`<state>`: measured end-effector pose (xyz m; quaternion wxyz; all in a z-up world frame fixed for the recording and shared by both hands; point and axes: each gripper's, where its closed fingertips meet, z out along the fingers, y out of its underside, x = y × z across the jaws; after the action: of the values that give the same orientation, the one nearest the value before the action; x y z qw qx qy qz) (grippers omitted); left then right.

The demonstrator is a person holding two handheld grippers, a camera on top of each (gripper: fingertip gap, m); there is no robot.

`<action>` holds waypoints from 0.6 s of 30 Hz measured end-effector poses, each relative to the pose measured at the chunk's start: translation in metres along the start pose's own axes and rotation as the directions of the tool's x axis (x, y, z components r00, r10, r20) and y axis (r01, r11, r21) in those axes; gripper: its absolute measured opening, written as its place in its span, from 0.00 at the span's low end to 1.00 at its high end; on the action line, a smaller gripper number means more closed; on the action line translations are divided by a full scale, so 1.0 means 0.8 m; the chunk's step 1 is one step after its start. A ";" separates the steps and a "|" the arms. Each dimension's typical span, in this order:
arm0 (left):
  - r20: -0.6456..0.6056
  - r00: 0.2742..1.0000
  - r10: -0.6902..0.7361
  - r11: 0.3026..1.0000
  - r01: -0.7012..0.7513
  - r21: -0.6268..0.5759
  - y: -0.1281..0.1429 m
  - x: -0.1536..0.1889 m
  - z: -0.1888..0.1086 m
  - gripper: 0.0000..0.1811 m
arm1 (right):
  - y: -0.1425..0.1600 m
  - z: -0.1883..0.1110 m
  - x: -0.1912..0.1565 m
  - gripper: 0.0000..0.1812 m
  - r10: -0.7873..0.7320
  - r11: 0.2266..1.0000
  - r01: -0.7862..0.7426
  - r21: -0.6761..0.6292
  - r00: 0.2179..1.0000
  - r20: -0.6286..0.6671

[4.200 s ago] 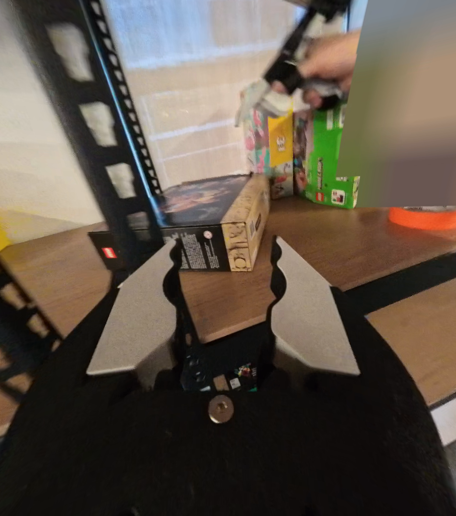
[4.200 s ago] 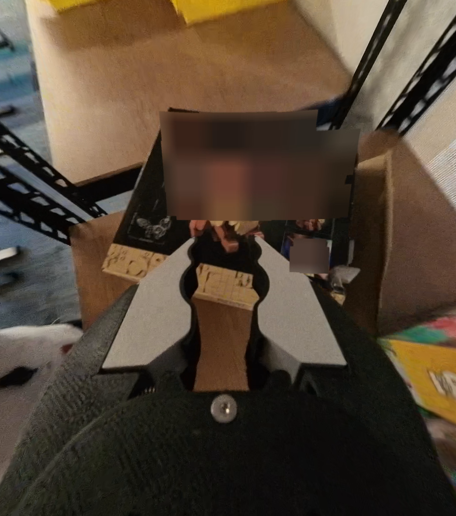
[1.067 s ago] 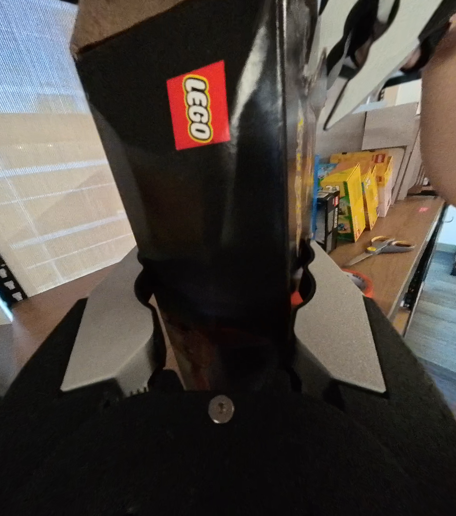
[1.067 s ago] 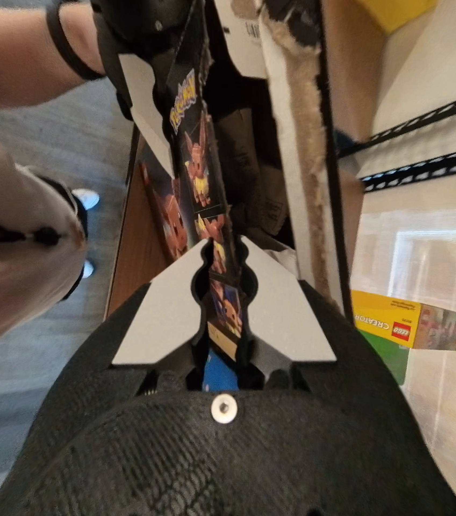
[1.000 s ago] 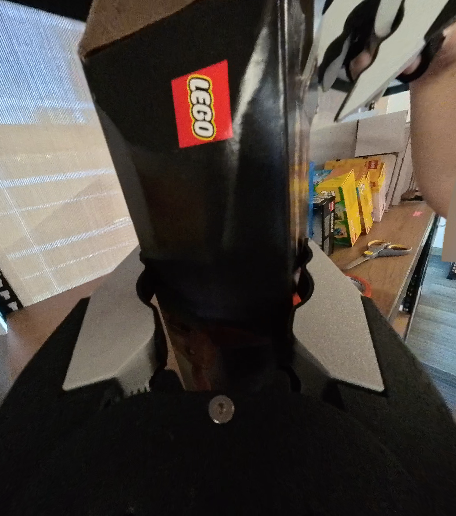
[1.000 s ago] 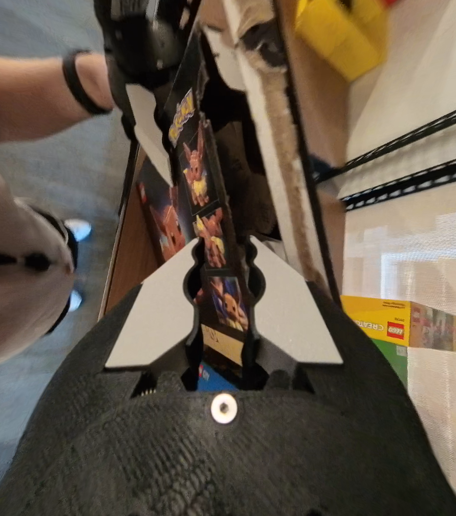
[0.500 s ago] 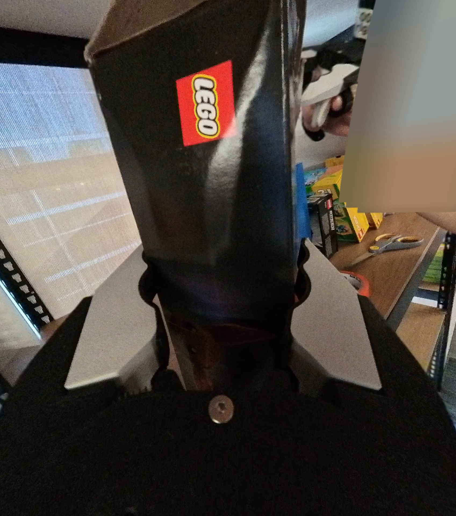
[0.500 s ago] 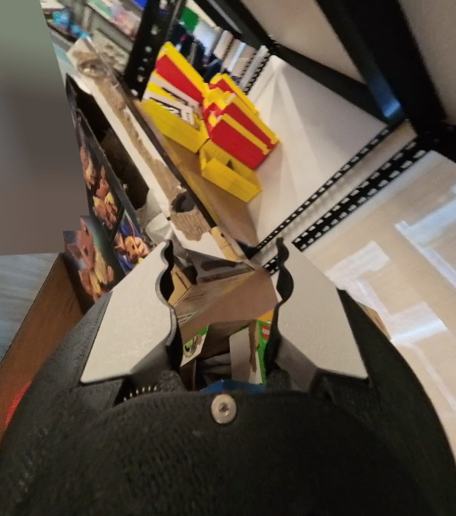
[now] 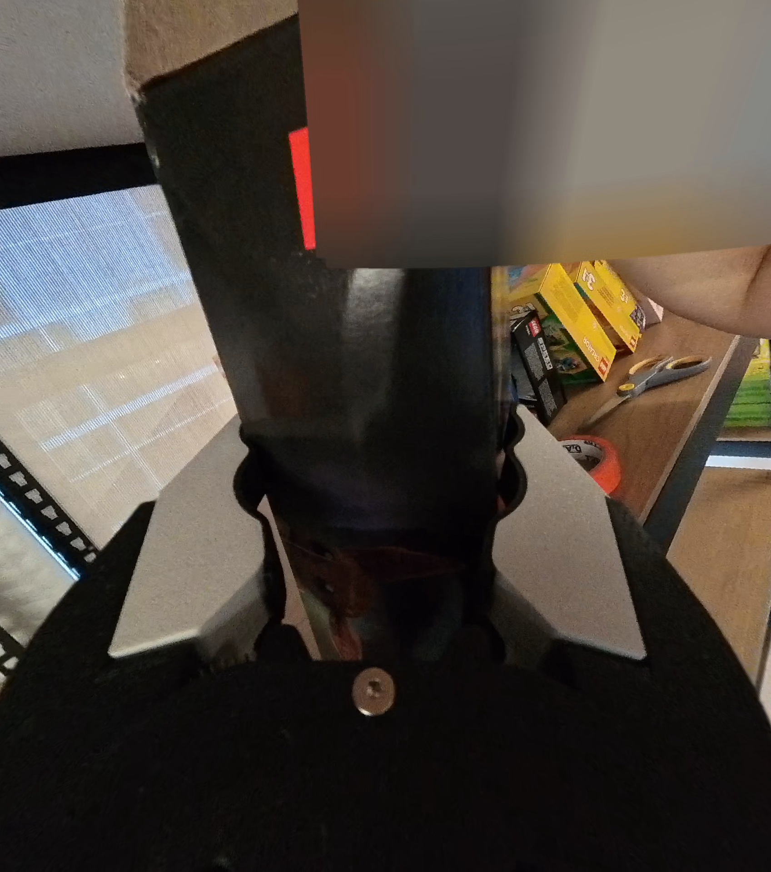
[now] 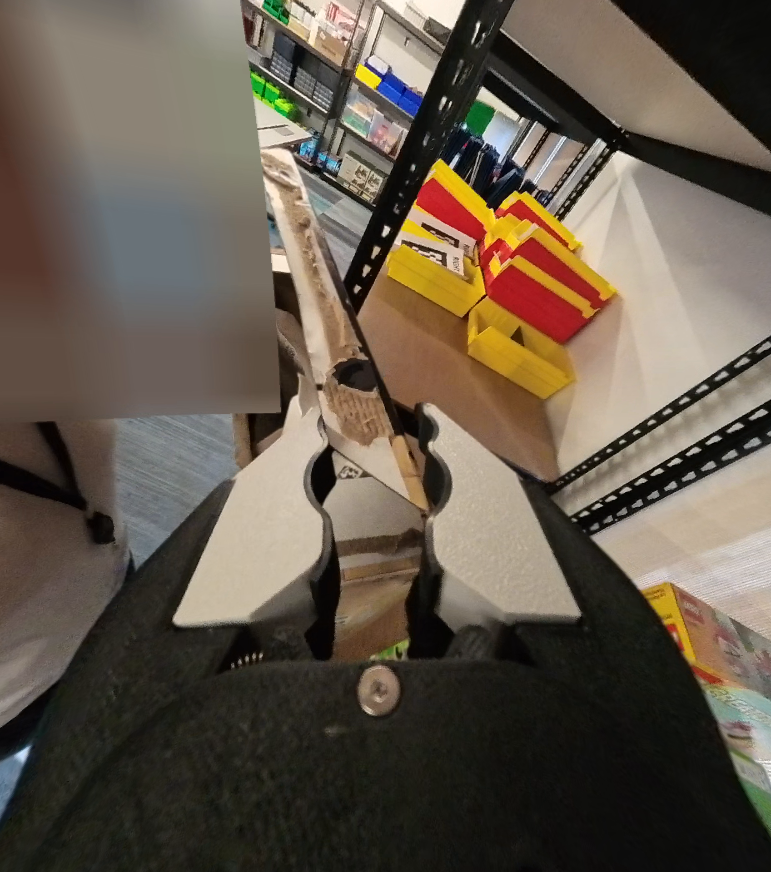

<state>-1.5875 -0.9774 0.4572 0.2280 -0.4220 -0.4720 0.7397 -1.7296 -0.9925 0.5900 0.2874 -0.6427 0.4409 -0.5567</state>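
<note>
Right now your left gripper [image 9: 376, 476] is clamped on one tall black box [image 9: 355, 377], both fingers pressed against its sides; the box stands up between them with a red patch near its top, partly behind a blurred area. Past it, along the front edge of the wooden shelf [image 9: 657, 424], you have one pair of scissors [image 9: 652, 373] with yellow-grey handles and one orange tape roll [image 9: 593, 462], which sits nearest your right finger. Farther back on that shelf stand two yellow boxes [image 9: 581, 316] and one narrow black box [image 9: 537, 363], close together.

Your right gripper [image 10: 374, 472] is spread apart and grips nothing. The torn cardboard flap edge [image 10: 350, 396] of the box runs into the gap, and its tip lies against the right finger's inner face. Beyond, near the back corner of a second shelf [image 10: 444, 377], sits a cluster of yellow and red bins [image 10: 515, 292]; their count I cannot tell. One colourful box [image 10: 728, 660] shows at the lower right.
</note>
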 end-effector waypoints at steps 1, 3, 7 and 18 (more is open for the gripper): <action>0.001 1.000 0.004 1.000 -0.004 0.005 -0.001 0.001 0.000 0.56 | -0.001 -0.001 -0.002 0.17 0.002 1.000 -0.002 -0.005 1.000 0.005; 0.002 1.000 0.018 1.000 -0.018 0.014 -0.002 0.004 -0.001 0.56 | -0.005 -0.003 -0.008 0.16 0.018 1.000 -0.018 -0.009 1.000 0.022; 0.001 0.998 0.059 0.998 -0.059 0.022 -0.007 0.012 -0.003 0.56 | -0.013 -0.009 -0.023 0.14 -0.003 1.000 0.003 0.000 0.999 0.044; 0.013 0.993 0.119 0.993 -0.120 0.023 -0.014 0.027 -0.004 0.56 | -0.019 -0.018 -0.051 0.12 -0.075 0.997 0.075 0.007 0.996 0.047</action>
<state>-1.5967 -0.9547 0.4578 0.1855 -0.4423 -0.4385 0.7601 -1.7396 -0.9478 0.5877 0.2783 -0.6712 0.4081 -0.5527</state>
